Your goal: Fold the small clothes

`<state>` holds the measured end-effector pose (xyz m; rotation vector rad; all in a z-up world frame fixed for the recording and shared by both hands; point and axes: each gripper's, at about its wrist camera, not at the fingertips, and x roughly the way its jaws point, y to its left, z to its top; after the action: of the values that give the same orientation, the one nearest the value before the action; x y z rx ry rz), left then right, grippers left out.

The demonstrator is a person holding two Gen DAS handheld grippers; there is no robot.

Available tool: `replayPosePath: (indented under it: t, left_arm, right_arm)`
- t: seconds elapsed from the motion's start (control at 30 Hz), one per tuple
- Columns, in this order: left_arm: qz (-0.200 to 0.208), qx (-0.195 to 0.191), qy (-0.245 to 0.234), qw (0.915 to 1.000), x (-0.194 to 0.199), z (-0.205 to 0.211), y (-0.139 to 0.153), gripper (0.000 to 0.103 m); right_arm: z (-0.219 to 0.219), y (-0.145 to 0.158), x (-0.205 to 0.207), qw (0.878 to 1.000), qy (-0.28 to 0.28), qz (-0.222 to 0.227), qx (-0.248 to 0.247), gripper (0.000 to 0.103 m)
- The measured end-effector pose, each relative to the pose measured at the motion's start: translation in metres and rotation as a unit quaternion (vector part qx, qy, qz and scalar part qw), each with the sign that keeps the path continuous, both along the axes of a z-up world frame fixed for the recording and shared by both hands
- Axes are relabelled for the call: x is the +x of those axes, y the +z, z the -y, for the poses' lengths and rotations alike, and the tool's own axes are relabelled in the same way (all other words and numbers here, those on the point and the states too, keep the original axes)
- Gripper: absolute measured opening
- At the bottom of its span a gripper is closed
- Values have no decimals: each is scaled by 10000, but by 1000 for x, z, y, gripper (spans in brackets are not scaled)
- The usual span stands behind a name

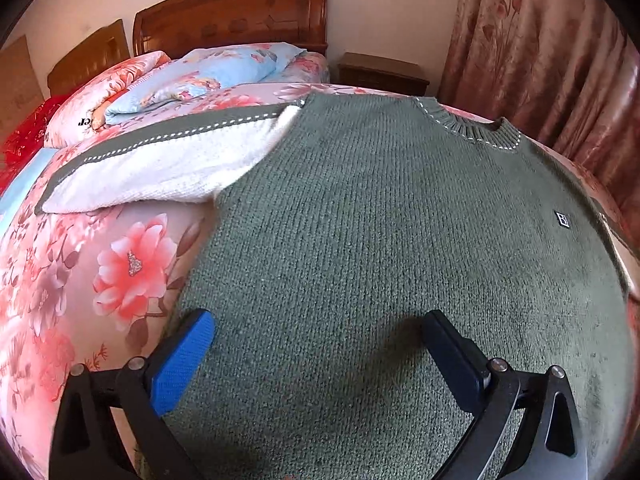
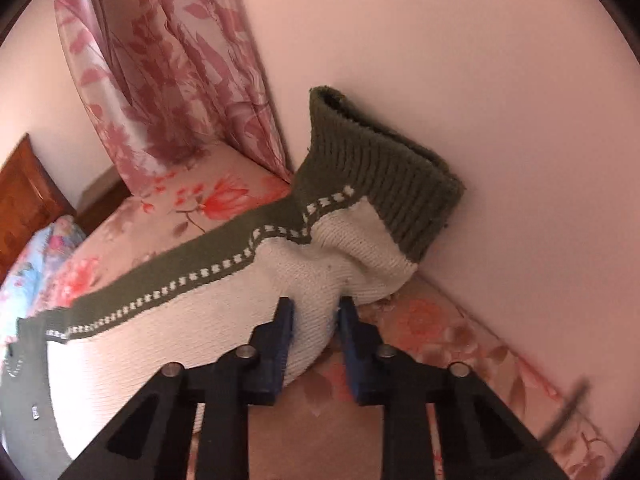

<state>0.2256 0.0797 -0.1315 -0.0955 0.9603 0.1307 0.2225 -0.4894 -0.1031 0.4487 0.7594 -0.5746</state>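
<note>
A green knitted sweater [image 1: 380, 216] lies flat, front up, on the floral bedspread [image 1: 100, 272]. Its white sleeve with a green stitched stripe [image 1: 160, 160] stretches out to the left. My left gripper [image 1: 320, 320] hovers open just over the sweater's lower body, its blue pads wide apart with nothing between them. In the right wrist view the other white sleeve [image 2: 200, 304] runs toward a green ribbed cuff [image 2: 380, 176] that stands up against the wall. My right gripper [image 2: 316, 308] is shut on a fold of this sleeve just below the cuff.
Folded floral quilts and a blue pillow [image 1: 208, 76] lie by the wooden headboard [image 1: 236, 12]. A dark nightstand [image 1: 380, 72] and a pink floral curtain [image 1: 540, 52] stand beyond the bed. A pale wall [image 2: 480, 80] runs right along the bed's edge beside the cuff.
</note>
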Motion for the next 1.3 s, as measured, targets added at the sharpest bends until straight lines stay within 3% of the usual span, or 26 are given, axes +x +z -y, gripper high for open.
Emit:
replayPosePath:
  t: [0.07,0.17,0.27,0.33,0.4,0.43,0.5,0.57,0.63,0.73,0.87,1.03,1.2,1.3]
  left_arm:
    - [-2,2,38,10000,-1,1,0,103]
    - [-13,6,44,10000,-3,2,0,103]
    - [-17,0,38,10000,-3,2,1,103]
    - [-6,-19,29,10000,-3,1,1,103]
    - [12,-66,-2,10000,-4,-1,1,103]
    - [34,-126,-3,9999,-5,-3,2,103]
    - [105,-302,-36,9995,-7,-8,3,103]
    - [138,-395,-81,9991,-8,-10,4,103]
    - [152,-429,-121,9989,-9,-10,4,103]
    - [174,-461,-127,9987,-9,-11,5,103]
    - [208,-555,-120,9982,-9,-13,6,103]
    - [138,-947,-190,9952,-7,-24,10,103]
    - [113,-2070,75,9782,8,-55,15,103]
    - [64,-2227,168,9747,22,-59,16,103]
  right_arm:
    - [-1,4,-9,9992,143,359,139,15]
    - [-29,33,-27,9919,569,1132,-76,15]
    - [-94,76,-34,9714,1509,1726,-626,14]
    - [-157,105,-35,9418,2495,1951,-1128,14]
    - [-225,118,-36,8978,3629,2026,-1456,16]
    - [-269,118,-35,8582,4534,1862,-1524,19]
    - [-323,106,-35,8179,5299,1427,-1731,26]
    - [-346,94,-36,8083,5471,1253,-1782,29]
    - [-347,82,-34,8148,5471,1130,-1546,30]
    - [-322,67,-37,8379,5282,904,-1040,31]
    - [-296,40,-46,8607,4990,455,-898,31]
    - [-262,-9,-44,8890,4545,-185,-531,31]
    - [-255,-15,-47,8933,4472,-163,-424,31]
    - [-252,-16,-44,8944,4458,-105,-331,31]
